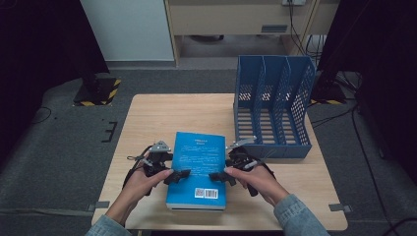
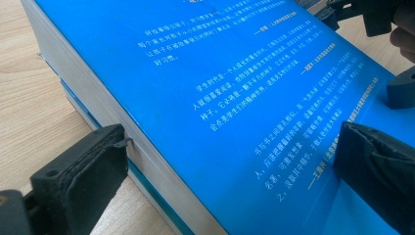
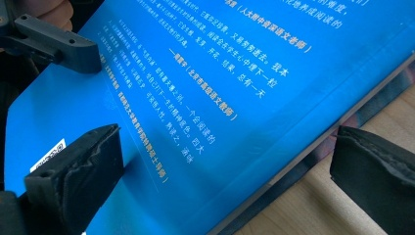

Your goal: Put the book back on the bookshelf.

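Note:
A thick blue book with white print and a barcode lies flat on the wooden table, near the front edge. My left gripper is at its left edge and my right gripper at its right edge. Along the left gripper, one jaw sits beside the page block and the other over the cover of the book. The right gripper straddles the opposite edge of the book the same way. Both are open. A thin darker edge shows under the book.
A blue perforated file organizer with three slots stands at the table's back right, close behind the book. Bare tabletop lies to the left and behind the book. Dark floor with cables surrounds the table.

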Action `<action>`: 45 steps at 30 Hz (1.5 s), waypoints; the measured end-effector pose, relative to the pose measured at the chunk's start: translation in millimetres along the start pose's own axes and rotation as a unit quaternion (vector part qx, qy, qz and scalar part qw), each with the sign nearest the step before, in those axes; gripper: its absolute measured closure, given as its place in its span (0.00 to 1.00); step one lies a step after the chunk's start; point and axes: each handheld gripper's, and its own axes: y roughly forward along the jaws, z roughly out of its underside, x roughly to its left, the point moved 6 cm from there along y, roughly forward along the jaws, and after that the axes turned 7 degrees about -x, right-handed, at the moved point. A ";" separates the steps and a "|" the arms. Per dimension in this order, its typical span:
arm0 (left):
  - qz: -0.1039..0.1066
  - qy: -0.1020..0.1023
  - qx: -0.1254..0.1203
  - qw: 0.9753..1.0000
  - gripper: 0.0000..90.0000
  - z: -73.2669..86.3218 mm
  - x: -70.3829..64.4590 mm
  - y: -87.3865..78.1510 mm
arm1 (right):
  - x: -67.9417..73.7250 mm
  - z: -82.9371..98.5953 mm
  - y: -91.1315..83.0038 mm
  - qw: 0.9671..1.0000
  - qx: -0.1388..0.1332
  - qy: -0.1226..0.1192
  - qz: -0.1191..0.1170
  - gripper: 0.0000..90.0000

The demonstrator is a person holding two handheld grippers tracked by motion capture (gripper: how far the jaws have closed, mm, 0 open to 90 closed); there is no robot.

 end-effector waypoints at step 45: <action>0.008 -0.051 0.010 0.999 0.55 -16.3 26.9 -23.1 | 4.0 -37.9 -8.2 0.999 -0.006 -0.030 -0.021 0.24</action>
